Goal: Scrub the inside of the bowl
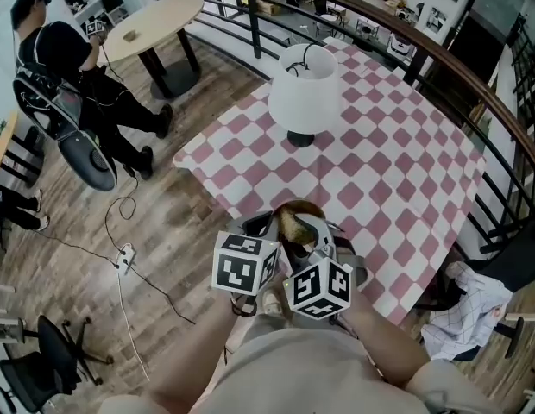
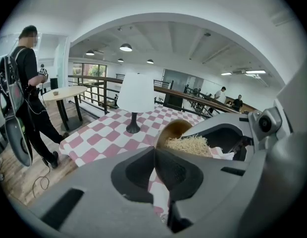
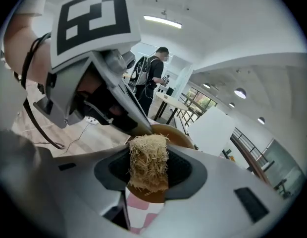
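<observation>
The left gripper has its jaws clamped on the thin rim of the round brown bowl. The right gripper has its jaws pinching a coarse, straw-coloured fibrous scrubber inside it.

obstacle: lamp mid-table | free: checkered cloth right of it

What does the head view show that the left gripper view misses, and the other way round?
Only the head view: a power strip on the floor and a white cloth beside the table. Only the left gripper view: the left gripper with its jaws shut on the bowl rim, and the ceiling lights. Both: the white lamp, the checked tablecloth and a person by a round table.
</observation>
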### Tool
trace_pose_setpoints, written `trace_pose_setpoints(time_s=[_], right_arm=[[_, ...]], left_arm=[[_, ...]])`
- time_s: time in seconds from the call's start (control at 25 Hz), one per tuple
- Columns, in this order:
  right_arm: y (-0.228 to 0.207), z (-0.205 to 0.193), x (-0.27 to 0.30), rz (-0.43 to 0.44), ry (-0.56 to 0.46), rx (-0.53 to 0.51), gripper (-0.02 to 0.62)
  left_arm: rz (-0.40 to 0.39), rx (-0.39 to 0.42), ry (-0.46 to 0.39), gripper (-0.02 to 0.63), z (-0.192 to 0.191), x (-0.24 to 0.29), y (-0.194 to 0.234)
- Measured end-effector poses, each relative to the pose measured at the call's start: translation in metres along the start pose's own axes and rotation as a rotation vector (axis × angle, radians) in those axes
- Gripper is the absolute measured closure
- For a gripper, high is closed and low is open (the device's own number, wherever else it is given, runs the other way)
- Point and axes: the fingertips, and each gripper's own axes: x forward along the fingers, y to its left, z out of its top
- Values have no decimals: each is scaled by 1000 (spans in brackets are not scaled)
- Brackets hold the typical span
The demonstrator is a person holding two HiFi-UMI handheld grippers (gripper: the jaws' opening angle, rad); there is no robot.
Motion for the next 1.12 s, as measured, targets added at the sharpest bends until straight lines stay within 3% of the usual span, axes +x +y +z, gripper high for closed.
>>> trace_pose_setpoints(time_s=[0.12,0.28,0.68,0.88,1.12], right_arm=[[-7,3,-3,-28,-4,-20,437],[-13,9,-11,-21,-40,62,436],[-19,-10,-24,-51,-12,105,436],[1,-23,-19,33,45,134,437],[22,-18,-16,151,20,217,439]], left_arm=[[-4,8,16,584,-6,0,-4],[-3,-29,13,584,-12,-7,-3],[8,-35,-55,583,-4,-21,-8],[20,-42,-57,583,-4,-19,-6],[18,-54,-56,582,-8,-16,-13]])
